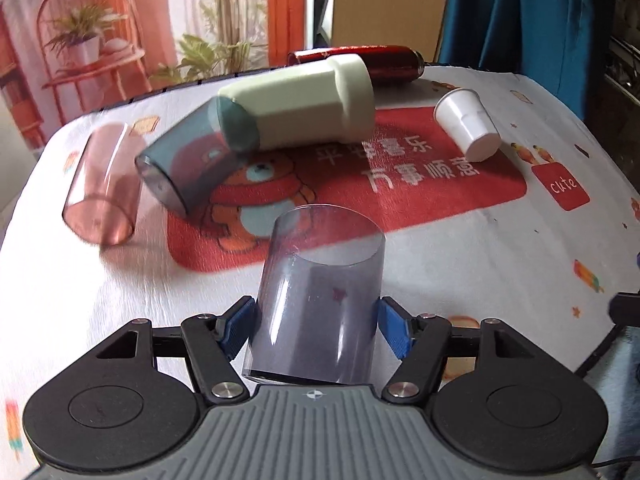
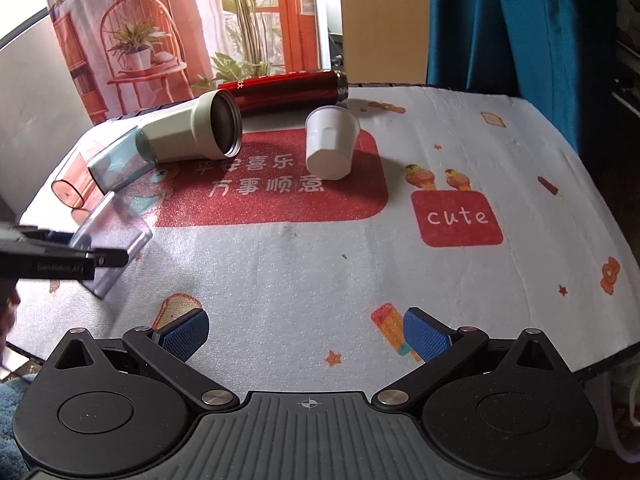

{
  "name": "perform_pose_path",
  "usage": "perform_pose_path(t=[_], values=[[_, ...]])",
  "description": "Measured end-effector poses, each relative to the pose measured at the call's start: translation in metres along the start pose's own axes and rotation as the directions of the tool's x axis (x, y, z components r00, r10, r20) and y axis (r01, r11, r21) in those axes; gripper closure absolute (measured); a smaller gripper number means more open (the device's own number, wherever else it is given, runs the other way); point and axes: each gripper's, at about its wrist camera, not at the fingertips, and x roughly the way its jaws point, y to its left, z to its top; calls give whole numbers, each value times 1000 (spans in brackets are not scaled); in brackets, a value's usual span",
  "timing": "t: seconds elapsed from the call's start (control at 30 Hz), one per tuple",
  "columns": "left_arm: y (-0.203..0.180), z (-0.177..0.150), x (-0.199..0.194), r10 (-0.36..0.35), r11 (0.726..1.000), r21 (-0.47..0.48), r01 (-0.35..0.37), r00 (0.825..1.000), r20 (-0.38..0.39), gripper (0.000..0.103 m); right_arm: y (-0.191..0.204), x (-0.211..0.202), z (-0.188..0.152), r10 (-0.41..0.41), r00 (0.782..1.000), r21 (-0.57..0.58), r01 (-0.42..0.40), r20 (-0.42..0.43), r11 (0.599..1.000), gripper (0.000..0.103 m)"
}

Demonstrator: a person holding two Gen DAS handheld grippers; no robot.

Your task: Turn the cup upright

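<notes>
Left wrist view shows the left tongs [image 1: 316,326] gripping the clear grey cup [image 1: 320,300], tilted above the table [image 1: 460,260]; smooth plastic may slip. Right tongs [image 2: 306,334] are open, empty.

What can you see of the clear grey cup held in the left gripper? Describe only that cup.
The clear grey cup is a see-through, smoke-tinted plastic tumbler with straight walls. It sits tilted between the left gripper's blue fingers, which press on both sides. Its open rim points away towards the table, its thick base towards the camera.

Clear grey cup [image 1: 316,300], tilted, off table
</notes>
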Motion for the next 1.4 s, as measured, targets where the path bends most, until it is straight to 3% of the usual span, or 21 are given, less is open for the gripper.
perform_pose_path(t=[0.17, 0.27, 0.47, 0.53, 0.73, 0.87, 0.97, 1.13, 1.2, 1.27, 1.33, 1.4], values=[[-19, -15, -12, 34, 986, -162, -34, 999, 0, 33, 2, 5, -3, 17, 1000, 2, -17, -9, 1000, 0], [-32, -17, -15, 18, 970, -241, -18, 1000, 1, 33, 1, 5, -5, 21, 1000, 7, -21, -14, 1000, 0], [-47, -16, -11, -56, 956, -289, 51, 998, -10, 32, -7, 2, -8, 6, 1000, 32, -6, -7, 999, 0], [-45, -17, -11, -96, 948, -304, 89, 995, -5, 24, -9, 1, -10, 5, 1000, 40, -5, -7, 999, 0], [-43, -21, -33, -74, 946, -308, 97, 993, 87, 14, -7, 1, -10, 20, 1000, 37, -20, -9, 999, 0], [-36, -23, -37, -62, 937, -337, 89, 994, 90, 15, -1, 5, -9, 50, 998, 33, -49, -25, 998, 0], [-29, -25, -59, -5, 940, -337, 59, 987, 160, 14, 3, 8, -2, 55, 997, 39, -53, -53, 998, 0], [-7, -20, -101, 60, 943, -333, 29, 965, 255, 10, 16, 16, 17, 139, 985, 67, -133, -99, 989, 0], [5, -20, -114, 102, 940, -342, -8, 961, 257, 10, 23, 25, 26, 176, 975, 93, -165, -135, 982, 0], [14, -26, -125, 167, 937, -342, -76, 954, 247, 10, 31, 38, 35, 263, 949, 160, -236, -176, 959, 0], [24, -33, -132, 220, 923, -363, -128, 949, 226, 10, 41, 54, 43, 300, 931, 215, -255, -210, 943, 1], [33, -42, -135, 240, 905, -401, -141, 949, 207, 10, 53, 72, 50, 299, 924, 238, -242, -240, 941, 15]])
